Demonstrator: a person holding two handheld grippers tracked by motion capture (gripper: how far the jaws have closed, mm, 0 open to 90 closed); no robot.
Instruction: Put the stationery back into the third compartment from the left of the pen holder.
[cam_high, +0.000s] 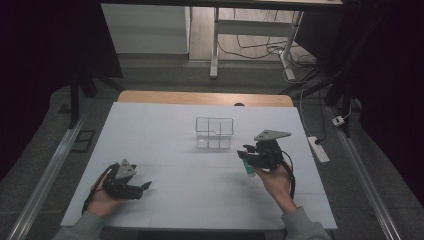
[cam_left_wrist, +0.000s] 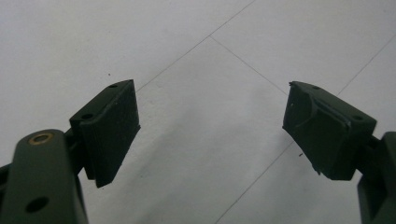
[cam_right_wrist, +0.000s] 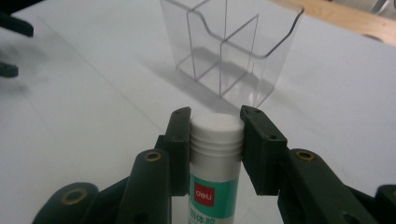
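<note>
Right gripper (cam_right_wrist: 217, 123) pinches glue stick (cam_right_wrist: 215, 154) by its cap, left gripper (cam_left_wrist: 210, 135) spread empty; cap grip may slip before the organizer (cam_right_wrist: 233, 51) at twelve o'clock.

- Glue stick (cam_right_wrist: 215, 158): white ribbed cap, green-and-white label with red logo, clamped between the right gripper's jaws
- Clear organiser (cam_right_wrist: 233, 46): divided compartments, upright on the surface, just beyond the stick

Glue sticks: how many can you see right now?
1. The glue stick is clamped in the right gripper, held just short of the clear organizer. None shows inside the organizer or elsewhere on the table.
</note>
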